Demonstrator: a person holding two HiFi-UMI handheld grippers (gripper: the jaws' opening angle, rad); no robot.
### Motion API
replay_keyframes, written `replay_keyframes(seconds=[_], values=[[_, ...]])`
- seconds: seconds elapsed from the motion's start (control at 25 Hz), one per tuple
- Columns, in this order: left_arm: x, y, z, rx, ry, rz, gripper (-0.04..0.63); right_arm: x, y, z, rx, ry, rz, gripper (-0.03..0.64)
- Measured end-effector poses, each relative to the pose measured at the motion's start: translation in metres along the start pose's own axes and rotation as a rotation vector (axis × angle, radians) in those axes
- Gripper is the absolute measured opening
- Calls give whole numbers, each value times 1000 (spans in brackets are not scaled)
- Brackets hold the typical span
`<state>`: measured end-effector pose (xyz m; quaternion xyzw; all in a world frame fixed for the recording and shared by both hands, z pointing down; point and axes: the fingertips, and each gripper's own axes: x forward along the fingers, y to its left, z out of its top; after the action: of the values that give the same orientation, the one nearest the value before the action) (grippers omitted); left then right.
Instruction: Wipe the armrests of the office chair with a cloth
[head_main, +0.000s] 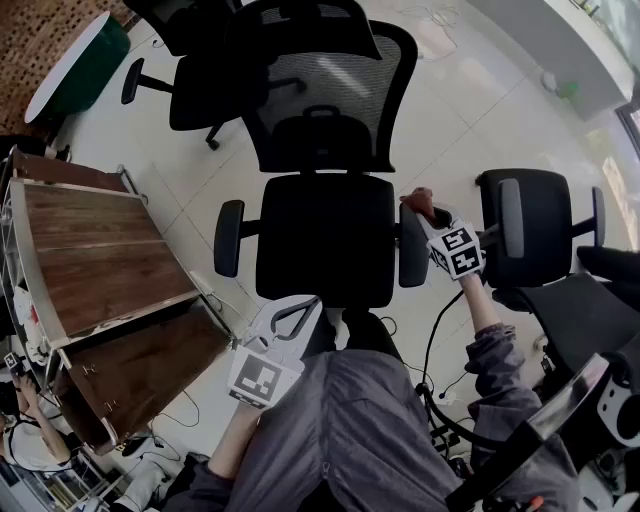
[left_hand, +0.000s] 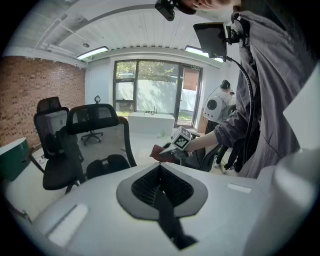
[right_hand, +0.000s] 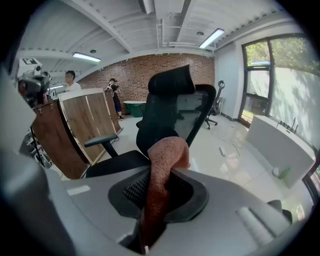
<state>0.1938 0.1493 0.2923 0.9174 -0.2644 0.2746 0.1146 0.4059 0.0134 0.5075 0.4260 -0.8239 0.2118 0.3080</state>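
Observation:
The black office chair (head_main: 325, 250) stands in front of me with a mesh back. Its left armrest (head_main: 229, 237) and right armrest (head_main: 412, 245) flank the seat. My right gripper (head_main: 432, 214) is shut on a reddish-brown cloth (head_main: 419, 202) at the far end of the right armrest; whether the cloth touches the pad I cannot tell. In the right gripper view the cloth (right_hand: 164, 165) sticks up out of my right gripper (right_hand: 159, 192). My left gripper (head_main: 293, 312) hangs shut and holds nothing near the seat's front edge. The left gripper view looks over my left gripper (left_hand: 160, 169) at the cloth (left_hand: 159, 154).
A second black chair (head_main: 535, 228) stands close on the right, and another (head_main: 190, 70) sits behind. A wooden cabinet (head_main: 110, 265) is on the left, with a green round table (head_main: 75, 62) beyond. Cables (head_main: 437, 392) run across the floor. People stand by the brick wall (right_hand: 150, 75).

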Motion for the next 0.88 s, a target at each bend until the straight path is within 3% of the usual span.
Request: replay_keyframes(seconds=[0.2, 0.4, 0.88], values=[[14, 14, -16, -32, 14, 17, 15, 54, -37, -29, -29, 89, -2, 57], [16, 17, -34, -66, 50, 24, 15, 79, -38, -49, -24, 148, 9, 57], [30, 4, -29, -27, 27, -60, 15, 15, 59, -96, 7, 151, 89, 57]])
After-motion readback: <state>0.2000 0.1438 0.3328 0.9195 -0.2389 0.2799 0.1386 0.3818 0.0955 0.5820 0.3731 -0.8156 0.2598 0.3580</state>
